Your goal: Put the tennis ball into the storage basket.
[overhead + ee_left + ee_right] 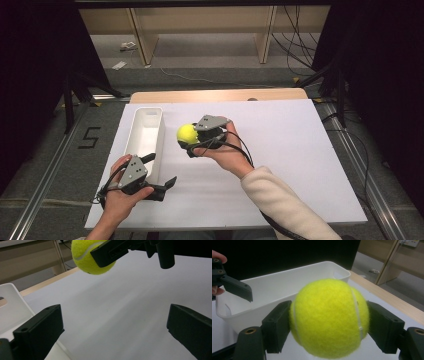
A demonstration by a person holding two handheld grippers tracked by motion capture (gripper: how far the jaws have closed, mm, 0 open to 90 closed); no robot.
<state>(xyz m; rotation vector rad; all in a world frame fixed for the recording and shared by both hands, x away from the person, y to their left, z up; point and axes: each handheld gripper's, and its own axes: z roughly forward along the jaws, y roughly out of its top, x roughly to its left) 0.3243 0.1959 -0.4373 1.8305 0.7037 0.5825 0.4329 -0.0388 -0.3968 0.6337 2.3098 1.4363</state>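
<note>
The left gripper [167, 184] is near the bottom of the white table [280, 160], held in a hand [120, 197]. Its two black jaws are wide apart, and there is nothing between them. Just beside it, touching its far side, is a long white bin [145, 135]. The bin looks empty inside.

To the right of the bin, the right gripper [186, 141] is held up above the table. Its jaws are pressed on both sides of a yellow tennis ball [187, 133], so the ball is clamped tight between them and is off the table. In the right gripper view the ball [329, 317] sits in front of the bin [274, 290], close to its long wall. In the left gripper view the ball [87, 257] is up high, past the open jaws.
</note>
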